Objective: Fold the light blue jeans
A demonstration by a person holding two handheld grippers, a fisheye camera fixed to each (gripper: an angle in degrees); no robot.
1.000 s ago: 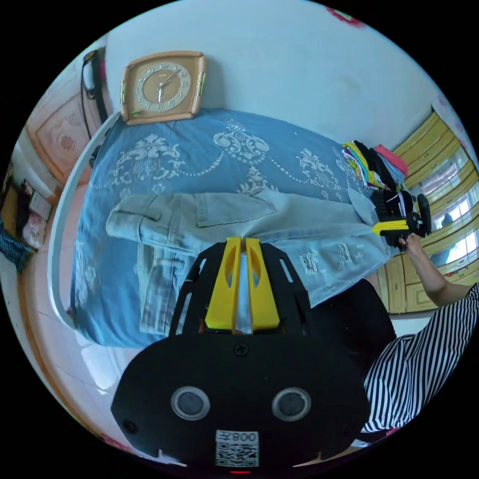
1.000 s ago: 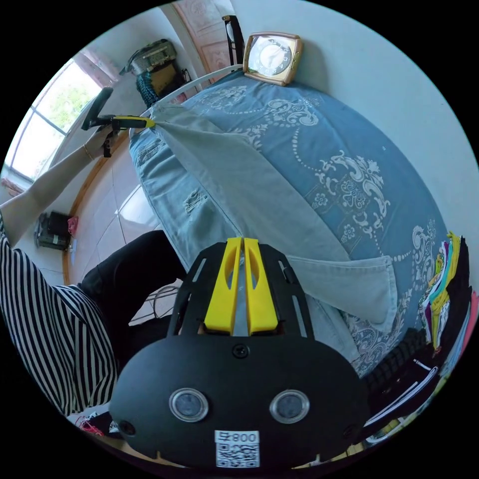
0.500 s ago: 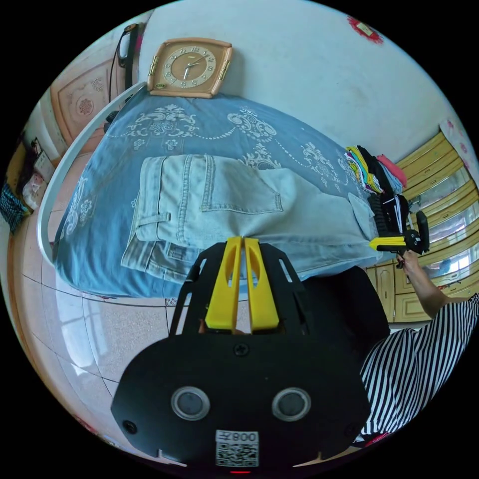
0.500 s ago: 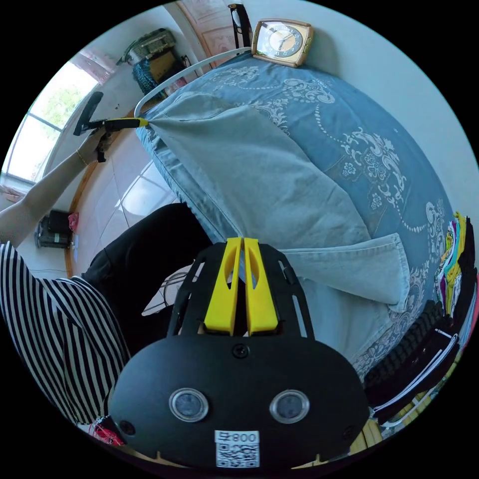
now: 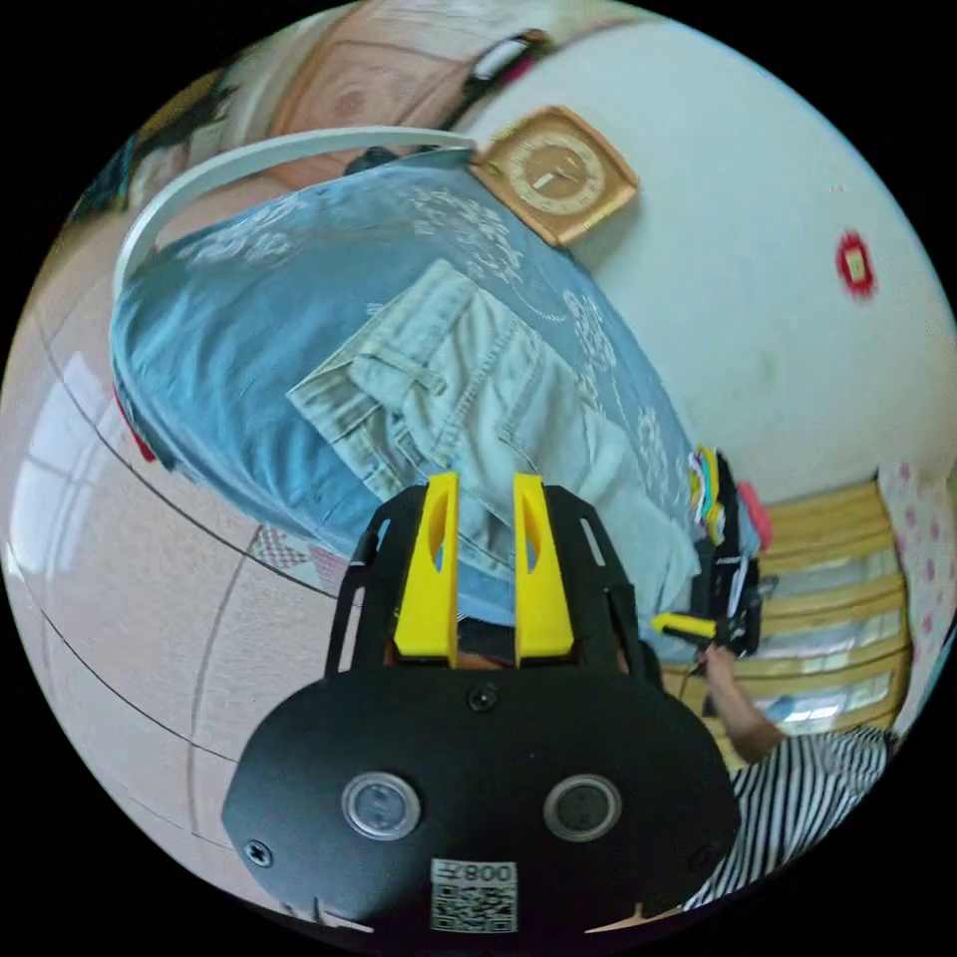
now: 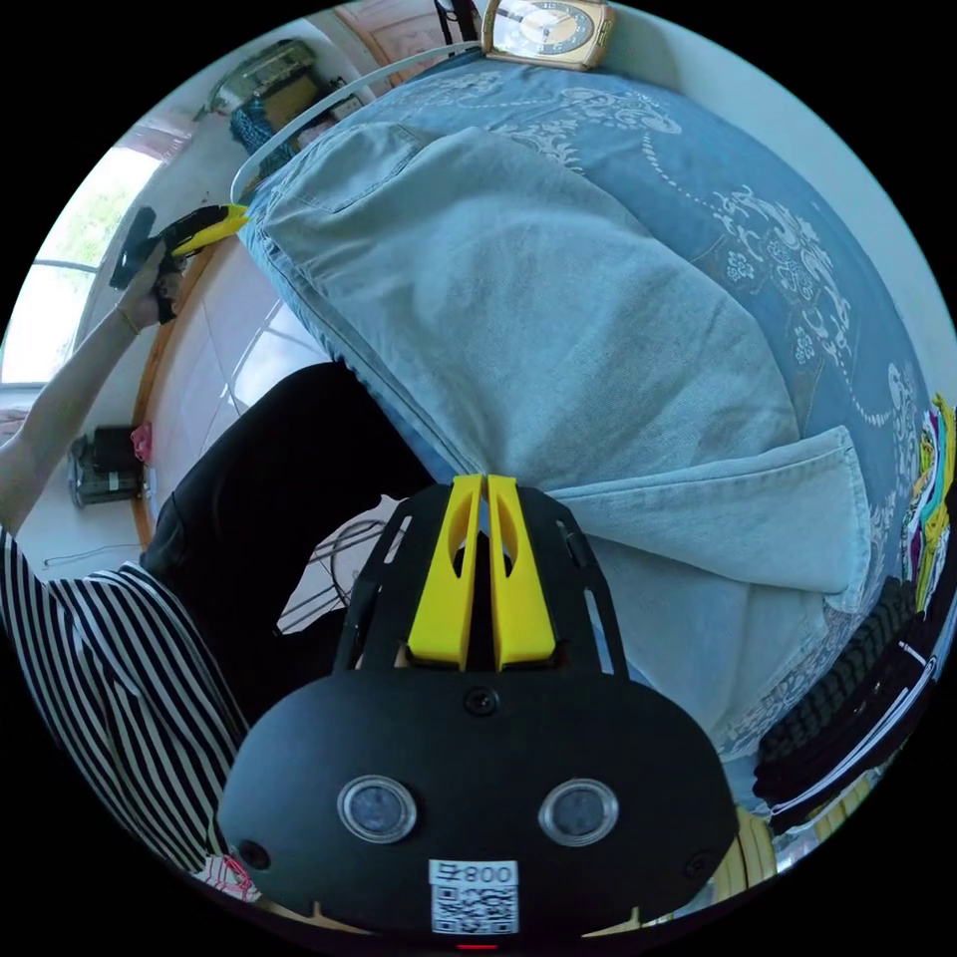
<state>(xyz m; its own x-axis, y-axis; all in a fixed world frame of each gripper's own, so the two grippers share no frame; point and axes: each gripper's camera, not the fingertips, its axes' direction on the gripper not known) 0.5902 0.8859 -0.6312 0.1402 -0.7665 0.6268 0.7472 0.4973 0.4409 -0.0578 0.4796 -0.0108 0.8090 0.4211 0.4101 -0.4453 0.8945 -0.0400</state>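
Lay flat on the bed (image 5: 229, 329), these light blue jeans (image 5: 469, 399), near the edge beside the person. Ran with the long axis along that edge: waistband and back pocket toward the end with the white curved rail (image 5: 249, 155), legs toward the other end, where a pile of coloured clothes (image 5: 723, 488) stood. In the right gripper view, spread wide as pale denim (image 6: 558, 299), with a hem part folded over and pointing toward the pile (image 6: 927, 508).

Left gripper (image 5: 483, 568): jaws held clearly apart, nothing between them, above the bed's edge and the tiled floor (image 5: 130, 598). Seen also in the right gripper view (image 6: 221, 221), in a hand (image 6: 150, 274), just off the bed's corner and apart from the jeans.

Right gripper (image 6: 483, 568): jaws almost together, only a narrow dark slit between, tips at the near edge of the denim; could not tell whether cloth was pinched there. Seen small in the left gripper view (image 5: 688, 626), at the leg end of the jeans.

Bed covered with a blue sheet with white ornament. Behind it a pale wall (image 5: 758, 329), with a brown square clock (image 5: 553, 174) leaning against it and a red sticker (image 5: 854, 264) higher up. Yellow wooden cabinets (image 5: 827, 608) beyond the pile. A striped sleeve (image 6: 110, 688) and dark trousers (image 6: 269, 498) close to the bed, and a bright window (image 6: 50, 299) at the far side.
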